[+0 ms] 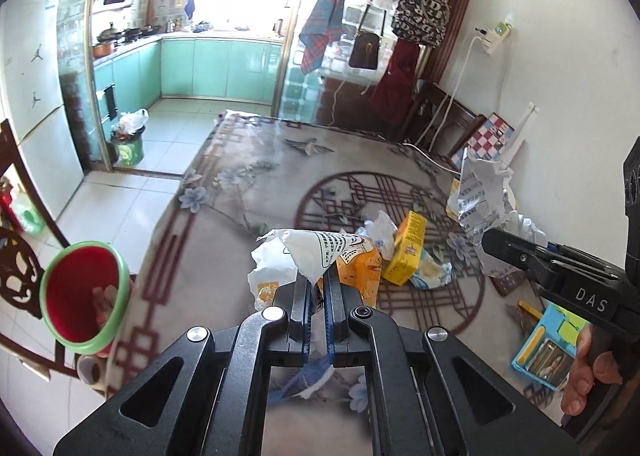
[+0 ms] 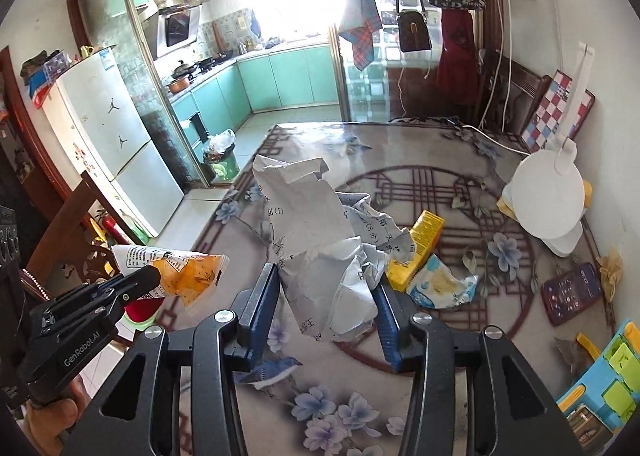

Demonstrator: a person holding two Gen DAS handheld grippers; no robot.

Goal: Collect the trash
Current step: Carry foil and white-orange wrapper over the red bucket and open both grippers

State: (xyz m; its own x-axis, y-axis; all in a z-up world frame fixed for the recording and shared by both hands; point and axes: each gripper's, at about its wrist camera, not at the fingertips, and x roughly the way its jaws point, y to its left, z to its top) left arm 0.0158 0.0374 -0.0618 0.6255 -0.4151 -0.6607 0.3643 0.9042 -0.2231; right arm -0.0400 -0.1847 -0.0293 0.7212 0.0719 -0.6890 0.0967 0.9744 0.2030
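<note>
I see the bench (image 2: 440, 183) w/ a glossy floral cloth, dark red lattice circle in the middle. Lying on it near centre: a yellow carton (image 2: 420, 252), tilted, touching a blue-white wrapper (image 2: 440, 286) just beside it. Toward the wall side, a white round lamp base (image 2: 548, 203) stands on the cloth. A dark phone (image 2: 572, 292) lies flat near the right edge, w/ a blue-and-green plastic tray (image 2: 604, 376) closer to me. White cable (image 2: 492, 141) runs across the far corner. A checkered board (image 2: 556, 115) leans at the bench's back edge.

Bare table (image 2: 400, 396) before yellow box (image 2: 416, 256)
</note>
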